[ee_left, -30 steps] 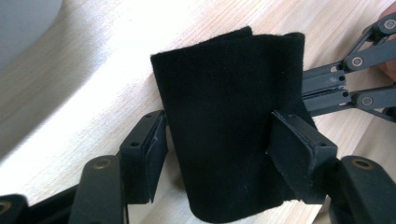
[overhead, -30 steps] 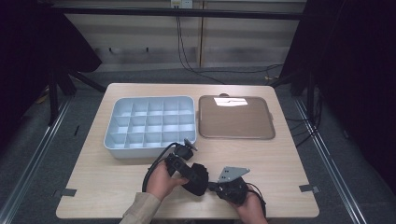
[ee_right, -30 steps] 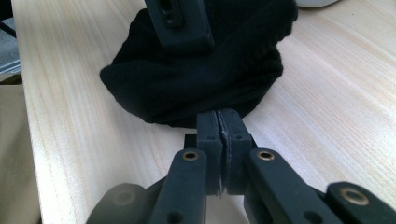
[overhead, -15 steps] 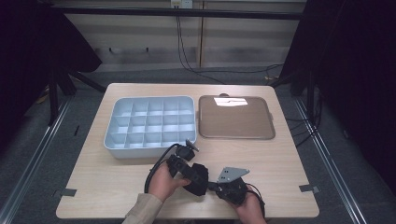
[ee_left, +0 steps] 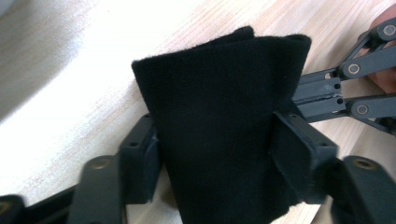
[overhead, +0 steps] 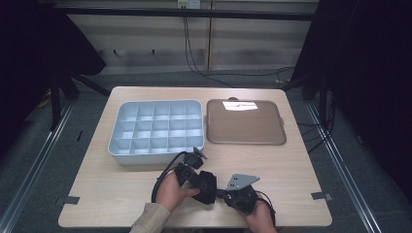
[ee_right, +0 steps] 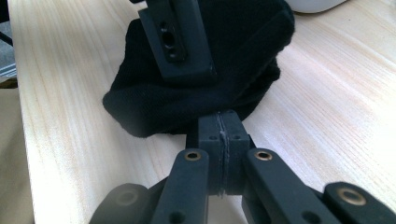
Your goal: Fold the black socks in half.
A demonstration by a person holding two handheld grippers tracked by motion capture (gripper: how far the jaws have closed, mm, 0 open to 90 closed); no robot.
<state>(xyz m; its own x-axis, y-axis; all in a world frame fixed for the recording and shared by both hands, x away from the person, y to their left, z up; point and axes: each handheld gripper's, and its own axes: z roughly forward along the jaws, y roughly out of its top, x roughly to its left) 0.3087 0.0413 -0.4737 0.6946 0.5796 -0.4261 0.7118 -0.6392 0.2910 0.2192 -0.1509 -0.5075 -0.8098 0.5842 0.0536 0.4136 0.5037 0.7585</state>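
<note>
A folded black cloth [overhead: 210, 180] lies on the wooden table near its front edge, between the two hands. My left gripper [overhead: 206, 188] is clamped across it; in the left gripper view the cloth [ee_left: 219, 93] stands bunched between the two jaws of the left gripper [ee_left: 219, 154]. My right gripper [overhead: 222, 193] comes from the right, with its grey plate [overhead: 241, 181] on top. In the right gripper view the jaws of the right gripper [ee_right: 219, 128] are pressed together on the cloth's [ee_right: 154, 102] near edge. One of the left gripper's fingers [ee_right: 180, 42] rests against the cloth just beyond.
A pale blue compartment tray [overhead: 115, 145] sits behind the hands at left centre, with its cells empty. A flat brown tray [overhead: 245, 124] lies to its right. Bare wood stretches left and right of the hands along the front edge.
</note>
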